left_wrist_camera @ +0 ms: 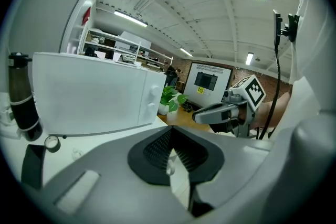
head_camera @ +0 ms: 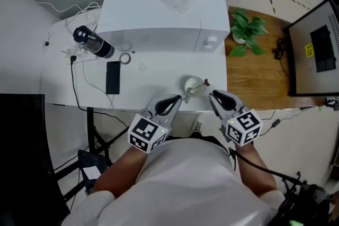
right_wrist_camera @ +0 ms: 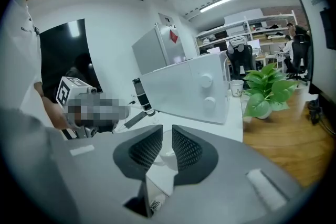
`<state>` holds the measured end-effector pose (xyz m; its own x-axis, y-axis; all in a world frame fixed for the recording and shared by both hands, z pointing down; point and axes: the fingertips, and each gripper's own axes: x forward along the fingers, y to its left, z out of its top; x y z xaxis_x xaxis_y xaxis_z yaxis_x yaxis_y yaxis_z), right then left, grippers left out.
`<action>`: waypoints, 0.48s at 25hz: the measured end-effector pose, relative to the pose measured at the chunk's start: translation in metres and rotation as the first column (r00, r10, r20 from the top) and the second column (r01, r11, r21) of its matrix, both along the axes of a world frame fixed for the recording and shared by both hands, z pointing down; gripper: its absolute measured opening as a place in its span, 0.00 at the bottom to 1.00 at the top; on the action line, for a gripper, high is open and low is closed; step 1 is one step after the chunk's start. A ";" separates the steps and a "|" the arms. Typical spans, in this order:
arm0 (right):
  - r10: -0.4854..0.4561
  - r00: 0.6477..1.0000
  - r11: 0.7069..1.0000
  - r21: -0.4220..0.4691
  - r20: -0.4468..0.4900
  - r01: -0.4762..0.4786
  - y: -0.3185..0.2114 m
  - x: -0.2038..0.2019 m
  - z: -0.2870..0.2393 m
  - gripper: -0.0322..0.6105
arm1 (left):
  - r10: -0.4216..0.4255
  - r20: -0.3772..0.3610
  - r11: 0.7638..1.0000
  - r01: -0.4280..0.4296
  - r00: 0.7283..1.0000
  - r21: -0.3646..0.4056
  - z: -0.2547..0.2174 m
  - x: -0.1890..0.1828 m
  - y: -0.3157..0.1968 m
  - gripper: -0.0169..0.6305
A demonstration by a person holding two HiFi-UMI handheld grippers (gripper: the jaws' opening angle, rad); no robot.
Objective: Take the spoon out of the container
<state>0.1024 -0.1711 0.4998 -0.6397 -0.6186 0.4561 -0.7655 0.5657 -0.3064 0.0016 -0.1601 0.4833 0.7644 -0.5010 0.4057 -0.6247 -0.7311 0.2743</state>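
The spoon (head_camera: 203, 83) stood in the container (head_camera: 192, 87) at the table's (head_camera: 159, 74) front edge, handle leaning right; the left gripper (head_camera: 178, 98) was clenched empty and the right gripper (head_camera: 213, 96) narrowly parted, empty, so approach was judged in hand, next needing a handle pinch.

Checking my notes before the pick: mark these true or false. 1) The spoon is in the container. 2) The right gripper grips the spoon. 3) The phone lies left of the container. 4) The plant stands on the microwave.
1) True: the spoon rests in the container.
2) False: the right gripper has its jaws slightly apart, with nothing between them, just short of the container.
3) True: the phone lies left of it on the table.
4) False: the plant stands on the wooden surface, right of the microwave.
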 end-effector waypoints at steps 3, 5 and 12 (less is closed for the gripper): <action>0.009 0.999 1.000 -0.020 -0.034 -0.010 -0.009 0.001 0.013 0.18 | 0.006 -0.003 1.000 -0.006 1.000 -0.020 0.007 -0.004 -0.003 0.03; 0.013 0.999 0.999 -0.031 -0.053 -0.015 -0.015 0.000 0.022 0.19 | 0.010 -0.002 0.999 -0.010 1.000 -0.032 0.011 -0.006 -0.005 0.03; 0.028 0.996 0.997 -0.069 -0.081 -0.034 -0.035 0.000 0.046 0.22 | 0.012 -0.003 0.998 -0.012 1.000 -0.060 0.021 -0.009 -0.015 0.03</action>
<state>0.1029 -0.2057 0.5459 -0.5805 -0.6025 0.5478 -0.8061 0.5205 -0.2817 -0.0069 -0.1754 0.5042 0.7716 -0.4664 0.4324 -0.6149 -0.7209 0.3196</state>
